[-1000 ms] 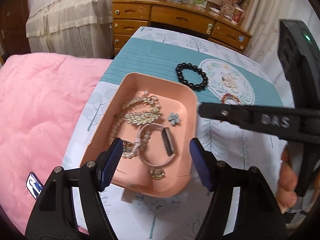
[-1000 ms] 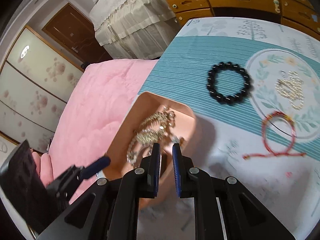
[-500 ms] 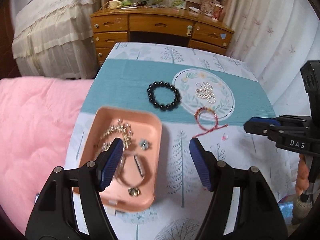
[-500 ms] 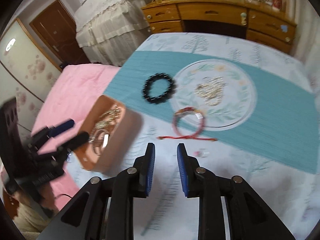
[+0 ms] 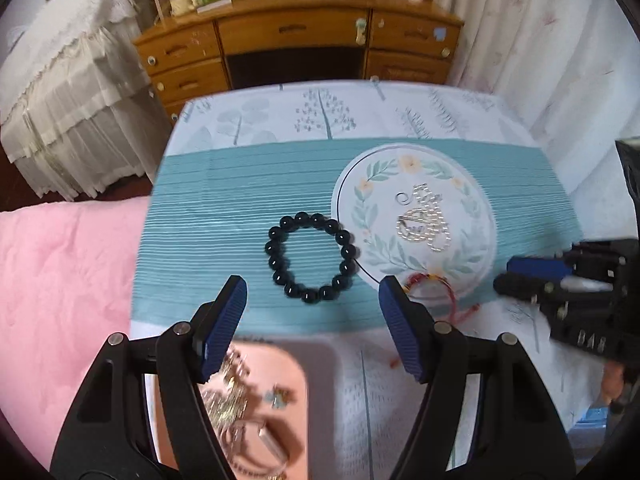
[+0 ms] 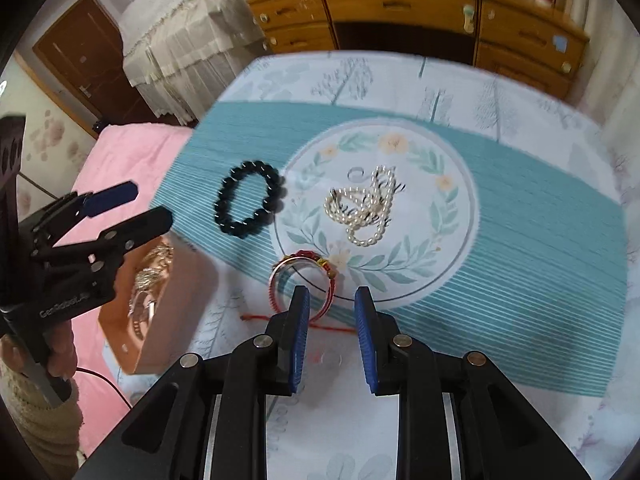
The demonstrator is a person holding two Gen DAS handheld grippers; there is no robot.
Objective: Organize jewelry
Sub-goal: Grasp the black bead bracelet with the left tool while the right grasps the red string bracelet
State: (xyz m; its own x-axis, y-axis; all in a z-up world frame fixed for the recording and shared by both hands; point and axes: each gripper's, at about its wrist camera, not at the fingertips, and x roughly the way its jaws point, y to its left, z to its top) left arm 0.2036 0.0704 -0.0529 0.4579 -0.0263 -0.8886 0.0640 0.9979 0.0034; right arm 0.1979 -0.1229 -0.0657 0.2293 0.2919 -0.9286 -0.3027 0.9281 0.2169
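A black bead bracelet point(image 5: 312, 258) point(image 6: 250, 204) lies on the teal cloth. My left gripper point(image 5: 310, 284) point(image 6: 150, 204) hovers open over it, holding nothing. A pearl necklace point(image 5: 424, 222) point(image 6: 366, 208) is heaped on the round floral mat point(image 5: 472, 200). A red string bracelet point(image 5: 430, 284) point(image 6: 304, 276) lies at the mat's near edge. My right gripper point(image 6: 331, 294) point(image 5: 505, 274) stands just before it, open by a narrow gap with nothing pressed between the pads. The pink tray point(image 5: 298, 420) point(image 6: 180, 312) with several jewelry pieces sits near left.
A wooden desk with drawers point(image 5: 300, 36) stands behind the table. A pink quilt point(image 5: 60, 280) lies along the table's left edge, with a white draped piece point(image 5: 60, 100) beyond it. Pale curtains point(image 5: 540, 40) hang at the right.
Both grippers have swung away from the pink tray toward the jewelry on the cloth. The right gripper's jaws have widened from nearly shut. The tray has slid to the left view's bottom edge.
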